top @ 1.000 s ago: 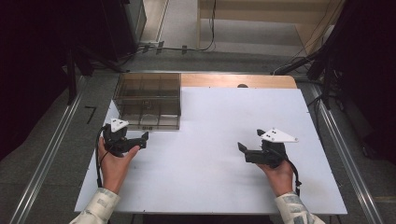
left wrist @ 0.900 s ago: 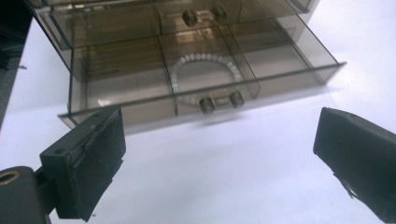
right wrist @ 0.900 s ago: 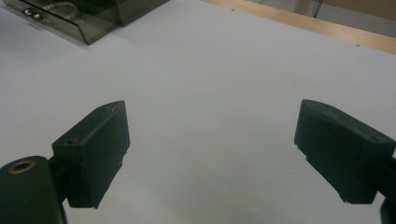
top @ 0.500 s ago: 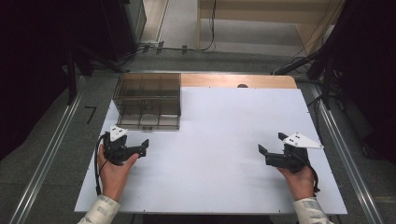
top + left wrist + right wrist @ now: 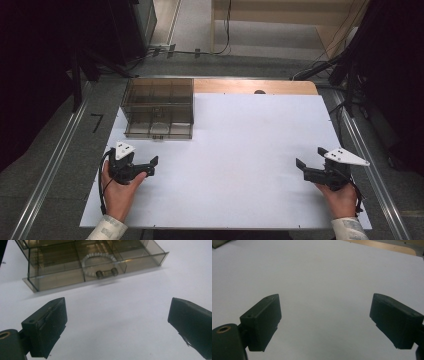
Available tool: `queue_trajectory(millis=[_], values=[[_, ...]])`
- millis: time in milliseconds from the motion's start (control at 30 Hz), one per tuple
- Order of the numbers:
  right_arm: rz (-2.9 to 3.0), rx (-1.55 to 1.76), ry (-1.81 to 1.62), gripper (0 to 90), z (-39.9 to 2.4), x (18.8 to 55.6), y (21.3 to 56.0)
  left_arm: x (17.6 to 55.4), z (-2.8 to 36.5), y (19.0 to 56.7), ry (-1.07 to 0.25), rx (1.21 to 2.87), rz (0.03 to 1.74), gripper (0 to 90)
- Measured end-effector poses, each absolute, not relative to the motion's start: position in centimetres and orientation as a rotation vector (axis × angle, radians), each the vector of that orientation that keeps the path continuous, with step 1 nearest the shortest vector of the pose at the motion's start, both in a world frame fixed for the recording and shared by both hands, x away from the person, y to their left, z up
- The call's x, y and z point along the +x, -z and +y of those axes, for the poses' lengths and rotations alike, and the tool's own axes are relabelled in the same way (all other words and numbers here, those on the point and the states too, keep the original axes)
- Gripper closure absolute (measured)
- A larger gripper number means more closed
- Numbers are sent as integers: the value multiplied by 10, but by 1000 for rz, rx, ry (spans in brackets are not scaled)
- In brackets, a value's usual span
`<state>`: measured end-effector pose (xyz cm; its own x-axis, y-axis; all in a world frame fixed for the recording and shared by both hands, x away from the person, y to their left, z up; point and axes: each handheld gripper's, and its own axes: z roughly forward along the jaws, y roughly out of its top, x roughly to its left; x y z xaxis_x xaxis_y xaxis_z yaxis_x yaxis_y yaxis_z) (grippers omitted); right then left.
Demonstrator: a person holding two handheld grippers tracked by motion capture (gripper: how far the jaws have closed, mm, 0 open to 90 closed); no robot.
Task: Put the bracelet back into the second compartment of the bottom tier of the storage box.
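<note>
Both tongs wide apart, holding nothing. Left gripper just in front of smoked acrylic drawer box w/ bead bracelet inside; right gripper well apart from box.

A box with compartments sits on the table, just ahead of the left gripper. A bead bracelet lies in the box's front middle compartment. The right gripper is far off to the right.

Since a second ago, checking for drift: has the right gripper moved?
Yes. The right gripper has moved outward and back toward the person, away from the tinted box, toward the white sheet's right edge.
</note>
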<state>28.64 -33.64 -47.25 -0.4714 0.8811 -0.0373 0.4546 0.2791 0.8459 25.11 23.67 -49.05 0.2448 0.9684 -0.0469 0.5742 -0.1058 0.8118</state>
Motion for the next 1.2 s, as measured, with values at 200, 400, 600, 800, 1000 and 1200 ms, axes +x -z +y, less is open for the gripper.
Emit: queue_trajectory(millis=[200, 400, 600, 800, 1000, 1200], values=[[2029, 1230, -1079, 87, -353, 282, 476, 242, 241, 493, -691, 1770, 1417, 27], [2007, 1268, -1061, 88, -371, 275, 479, 237, 243, 498, -688, 1774, 1428, 27], [1982, 1303, -1042, 87, -384, 270, 481, 228, 247, 501, -671, 1749, 1436, 27], [1974, 1335, -1035, 87, -390, 267, 485, 220, 249, 501, -694, 1744, 1436, 27], [1983, 1331, -1025, 87, -386, 268, 487, 217, 248, 500, -713, 1748, 1429, 27], [1978, 1334, -1033, 87, -386, 268, 487, 216, 249, 499, -729, 1740, 1426, 27]])
